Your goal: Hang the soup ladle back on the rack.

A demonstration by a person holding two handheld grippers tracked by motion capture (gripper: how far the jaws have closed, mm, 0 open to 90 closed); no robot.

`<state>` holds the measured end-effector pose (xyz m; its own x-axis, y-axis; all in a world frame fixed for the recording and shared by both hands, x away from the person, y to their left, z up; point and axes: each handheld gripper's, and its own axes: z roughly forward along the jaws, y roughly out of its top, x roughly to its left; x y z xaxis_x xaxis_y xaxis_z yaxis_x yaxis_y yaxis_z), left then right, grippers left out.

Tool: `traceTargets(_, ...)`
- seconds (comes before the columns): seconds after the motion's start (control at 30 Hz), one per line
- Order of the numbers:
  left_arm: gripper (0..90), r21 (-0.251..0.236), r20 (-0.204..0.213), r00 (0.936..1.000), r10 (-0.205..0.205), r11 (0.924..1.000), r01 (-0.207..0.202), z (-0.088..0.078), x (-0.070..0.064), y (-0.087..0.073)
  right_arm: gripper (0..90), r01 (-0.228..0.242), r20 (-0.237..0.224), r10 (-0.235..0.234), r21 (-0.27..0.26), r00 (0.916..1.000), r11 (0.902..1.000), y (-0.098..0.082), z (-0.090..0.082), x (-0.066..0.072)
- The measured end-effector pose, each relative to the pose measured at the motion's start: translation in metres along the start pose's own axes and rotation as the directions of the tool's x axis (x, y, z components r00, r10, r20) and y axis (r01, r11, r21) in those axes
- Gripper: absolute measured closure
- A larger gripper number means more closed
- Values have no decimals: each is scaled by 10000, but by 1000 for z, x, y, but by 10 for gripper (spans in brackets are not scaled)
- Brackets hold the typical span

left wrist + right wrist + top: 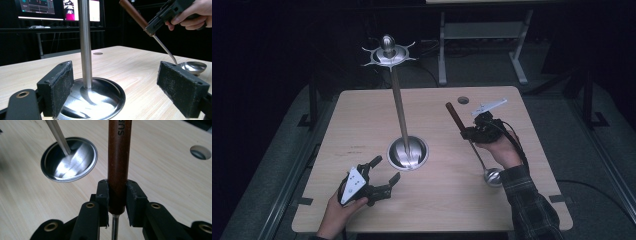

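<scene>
High view: the surface carries a tall steel stand, its hook ring high above. The right gripper has its fingers clamped on the ladle at its brown handle, the bowl low near the surface; lift it higher, keep it steady, and aim the handle end at a hook. The left gripper waits with wide, empty fingers near the base and could brace it.

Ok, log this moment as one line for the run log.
right claw: shut on ladle handle, bowl end low near table | left claw: open, beside stand base

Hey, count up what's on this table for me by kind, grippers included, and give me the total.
Ladle with brown wooden handle: 1
Steel utensil stand with hook crown on top: 1
Handheld grippers: 2, the left gripper and the right gripper
Total: 4
</scene>
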<state>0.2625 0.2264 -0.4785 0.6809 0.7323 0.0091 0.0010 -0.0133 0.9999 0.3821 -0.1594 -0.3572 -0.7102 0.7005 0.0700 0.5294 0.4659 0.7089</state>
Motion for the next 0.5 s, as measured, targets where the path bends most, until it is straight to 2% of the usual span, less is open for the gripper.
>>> traceTargets(0.27,134,-9,-11,10000,-10,10000,10,0,0,0,736,-117,-147,100,-1143,9998,9934,-8,-19,4)
traceTargets(0.37,134,-8,-21,10000,-80,10000,80,0,-1,0,736,-161,-151,141,-1386,9998,9902,-10,-23,5)
traceTargets(0.4,134,-6,-21,10000,-79,10000,79,0,-1,0,736,-181,-219,146,-1682,9997,9856,-11,-29,7)
traceTargets(0.5,134,-18,-23,10000,-65,10000,65,0,-1,0,736,-217,-356,150,-1970,9993,9802,-11,-33,9)
